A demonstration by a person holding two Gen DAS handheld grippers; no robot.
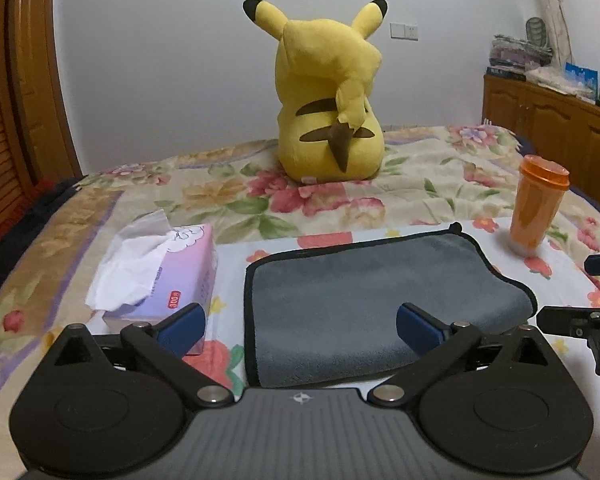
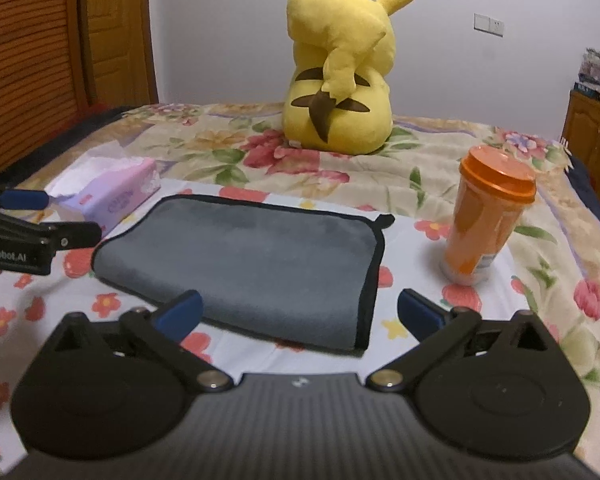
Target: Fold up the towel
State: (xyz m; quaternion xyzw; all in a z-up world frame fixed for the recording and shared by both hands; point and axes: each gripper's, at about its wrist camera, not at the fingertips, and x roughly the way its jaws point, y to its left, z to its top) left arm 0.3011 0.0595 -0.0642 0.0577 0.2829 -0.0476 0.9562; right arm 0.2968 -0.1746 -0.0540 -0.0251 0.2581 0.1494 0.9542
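A grey towel (image 1: 364,296) with black trim lies folded flat on the flowered bedspread; it also shows in the right wrist view (image 2: 256,264). My left gripper (image 1: 300,326) is open and empty, hovering over the towel's near left part. My right gripper (image 2: 298,314) is open and empty, above the towel's near right edge. The left gripper also shows at the left of the right wrist view (image 2: 24,216), and the right gripper at the right edge of the left wrist view (image 1: 592,292).
A pink tissue box (image 1: 160,276) lies left of the towel. An orange lidded cup (image 2: 484,220) stands to its right. A yellow plush toy (image 1: 332,92) sits behind. A wooden cabinet (image 1: 556,120) is at far right.
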